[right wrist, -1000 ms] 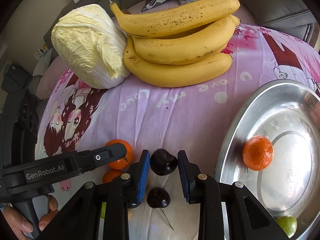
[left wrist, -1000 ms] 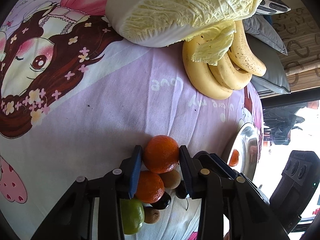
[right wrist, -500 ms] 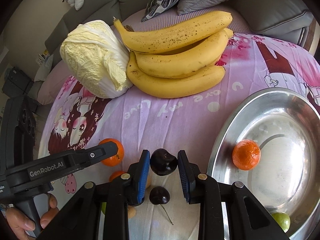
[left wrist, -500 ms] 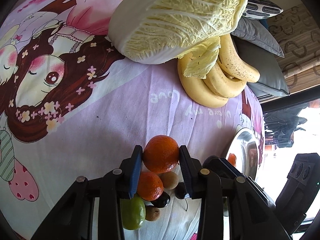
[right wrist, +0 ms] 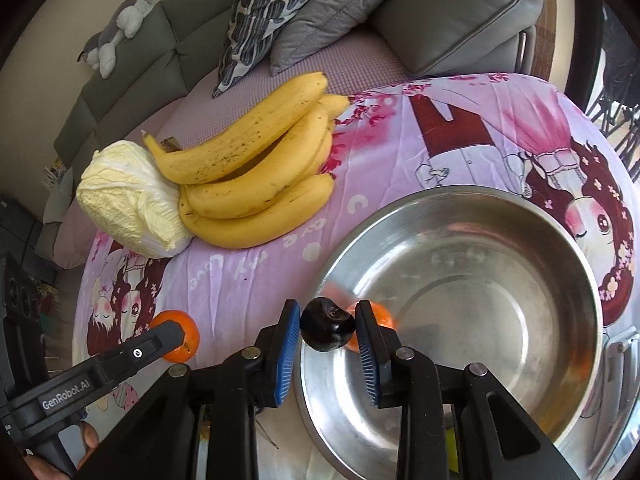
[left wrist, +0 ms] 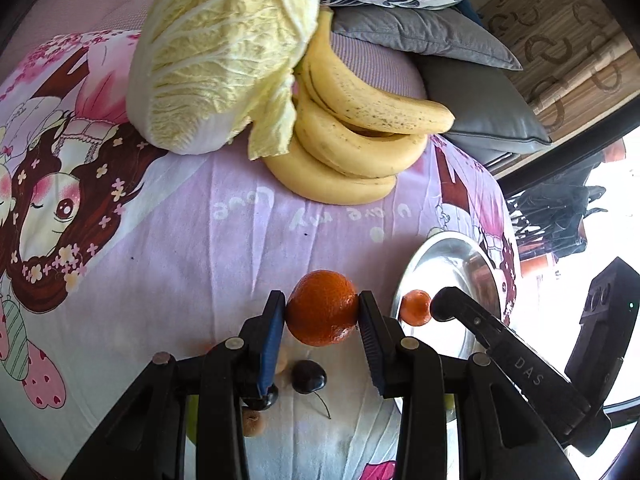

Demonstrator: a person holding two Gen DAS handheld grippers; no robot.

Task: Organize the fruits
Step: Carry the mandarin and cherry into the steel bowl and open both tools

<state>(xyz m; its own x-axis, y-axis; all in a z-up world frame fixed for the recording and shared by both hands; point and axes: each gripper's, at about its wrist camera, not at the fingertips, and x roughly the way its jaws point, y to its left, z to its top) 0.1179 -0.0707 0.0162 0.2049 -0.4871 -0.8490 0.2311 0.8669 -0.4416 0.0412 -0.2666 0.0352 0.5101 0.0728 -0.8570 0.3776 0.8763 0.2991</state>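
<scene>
Cabbage [left wrist: 216, 60]: far left on the pink cloth [left wrist: 180, 248], touching the bananas [left wrist: 352, 136].
Left gripper [left wrist: 322, 312]: clamped on an orange [left wrist: 322, 307], lifted above the cloth.
Loose cherry [left wrist: 308, 376]: on the cloth below that orange.
Right gripper [right wrist: 328, 328]: clamped on a dark cherry [right wrist: 328, 329], over the near rim of the bowl [right wrist: 460, 216].
Bowl: right of the bananas, one mandarin [right wrist: 382, 316] inside.

Between the blue pads of the left gripper [left wrist: 322, 316] sits an orange mandarin [left wrist: 322, 307]. Beyond it lie yellow, brown-speckled bananas [left wrist: 352, 136] and a pale yellow cabbage [left wrist: 216, 52] on a lilac cartoon-printed cloth [left wrist: 192, 248]. To its right, a silver bowl [right wrist: 560, 240].
</scene>
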